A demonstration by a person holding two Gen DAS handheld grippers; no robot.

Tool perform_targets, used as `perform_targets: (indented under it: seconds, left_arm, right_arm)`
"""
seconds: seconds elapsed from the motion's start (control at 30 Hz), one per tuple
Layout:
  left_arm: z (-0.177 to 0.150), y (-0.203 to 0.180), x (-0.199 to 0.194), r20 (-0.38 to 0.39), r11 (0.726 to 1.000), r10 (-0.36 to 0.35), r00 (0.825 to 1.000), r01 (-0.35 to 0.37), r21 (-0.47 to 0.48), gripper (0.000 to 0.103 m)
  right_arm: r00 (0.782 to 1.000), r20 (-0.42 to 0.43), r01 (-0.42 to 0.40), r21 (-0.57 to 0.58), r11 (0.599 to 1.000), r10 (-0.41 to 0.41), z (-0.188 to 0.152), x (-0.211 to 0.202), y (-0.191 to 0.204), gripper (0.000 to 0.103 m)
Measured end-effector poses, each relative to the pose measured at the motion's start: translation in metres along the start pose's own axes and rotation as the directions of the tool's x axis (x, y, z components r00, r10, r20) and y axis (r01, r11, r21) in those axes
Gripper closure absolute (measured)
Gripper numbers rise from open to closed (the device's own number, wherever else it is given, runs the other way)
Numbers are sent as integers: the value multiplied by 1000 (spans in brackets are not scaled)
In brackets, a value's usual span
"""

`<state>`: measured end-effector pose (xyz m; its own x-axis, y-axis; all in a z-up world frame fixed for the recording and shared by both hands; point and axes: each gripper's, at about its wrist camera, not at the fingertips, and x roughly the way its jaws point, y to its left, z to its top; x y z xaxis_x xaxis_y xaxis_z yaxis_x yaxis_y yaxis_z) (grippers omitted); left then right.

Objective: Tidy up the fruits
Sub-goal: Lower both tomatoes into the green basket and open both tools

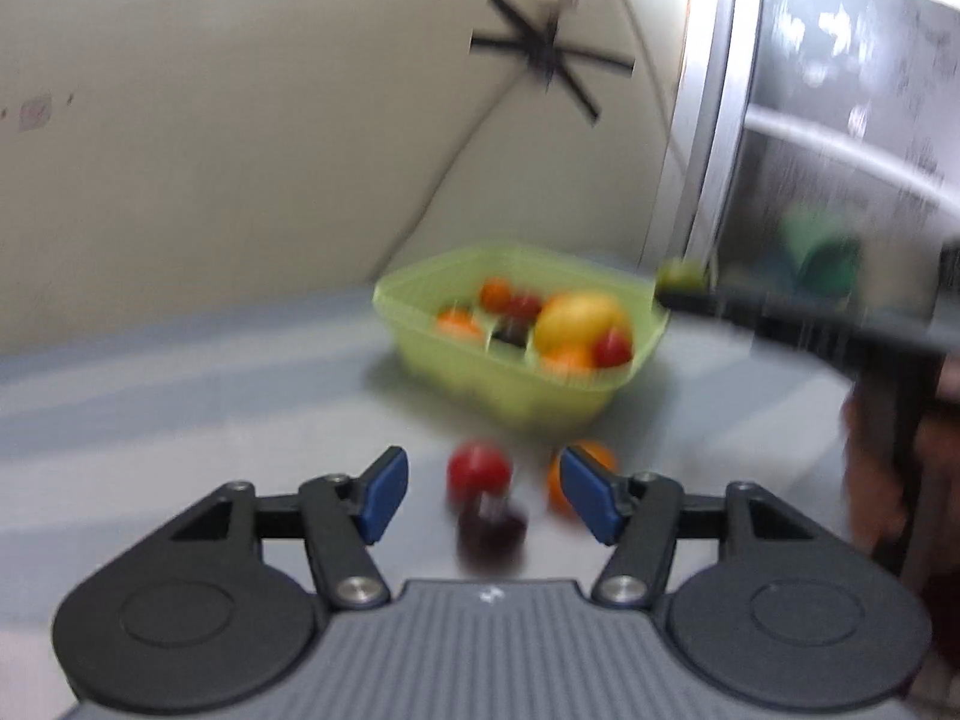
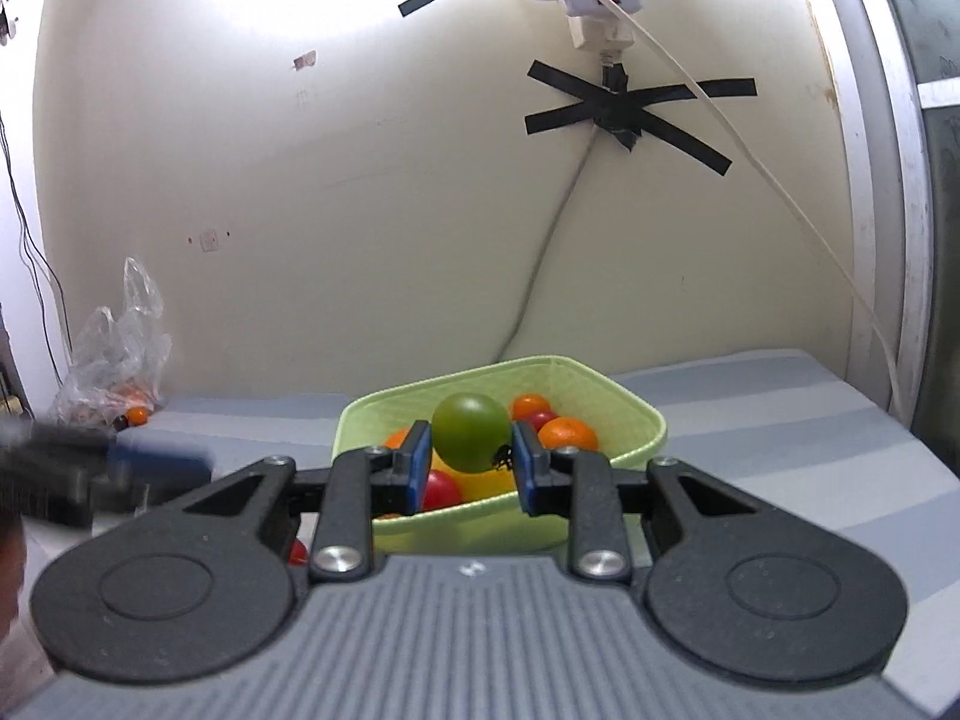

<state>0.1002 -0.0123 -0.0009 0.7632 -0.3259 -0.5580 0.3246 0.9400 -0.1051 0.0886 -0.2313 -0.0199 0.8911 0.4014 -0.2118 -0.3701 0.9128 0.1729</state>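
Note:
A light green basket [image 1: 600, 390] [image 2: 642, 420] holds a yellow mango [image 1: 576, 318], oranges and red fruits. My right gripper [image 2: 471, 462] is shut on a green round fruit [image 2: 471, 432] and holds it above the basket's near rim; it shows blurred in the left wrist view [image 1: 684, 276]. My left gripper [image 1: 483, 495] is open and empty, low over the table. Between its fingers lie a red fruit [image 1: 479, 468] and a dark purple fruit [image 1: 492, 531]. An orange [image 1: 594, 456] sits behind its right finger.
The table [image 1: 180, 396] has a grey-blue striped cloth. A cream wall with black tape and a cable stands behind the basket. A clear plastic bag [image 2: 114, 360] with an orange [image 2: 137, 415] lies at the far left. A window frame [image 1: 714, 120] is on the right.

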Motion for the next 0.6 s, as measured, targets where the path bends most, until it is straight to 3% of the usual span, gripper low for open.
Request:
perform_targets:
  seconds: [0.1, 0.17, 0.2, 0.37, 0.5, 0.6]
  left_arm:
    - [-10, -1, 10, -43, 1000, -11, 999, 10, -28, 53]
    - [-13, -2, 18, -69, 999, -31, 997, 28, -40, 70]
    - [-14, -3, 19, -61, 1000, -11, 998, 10, -27, 73]
    - [-1, 3, -6, -13, 995, -75, 997, 74, -71, 73]
    - [40, 7, -13, 68, 989, -119, 991, 124, -79, 73]
    - [74, 4, 7, 112, 990, -128, 985, 134, -50, 73]
  right_arm:
    - [1000, 7, -6, -1, 1000, 6, -1, -3, 0, 72]
    - [1000, 8, -3, -5, 1000, 3, -1, -2, 0, 72]
    - [1000, 6, 0, -6, 1000, 0, -1, -2, 0, 72]
    - [999, 14, 29, -2, 1000, -29, -1, -1, -6, 72]
    - [998, 26, 54, 27, 998, -55, 3, 4, -15, 72]
    - [999, 13, 35, 39, 999, -36, 10, 16, -18, 72]
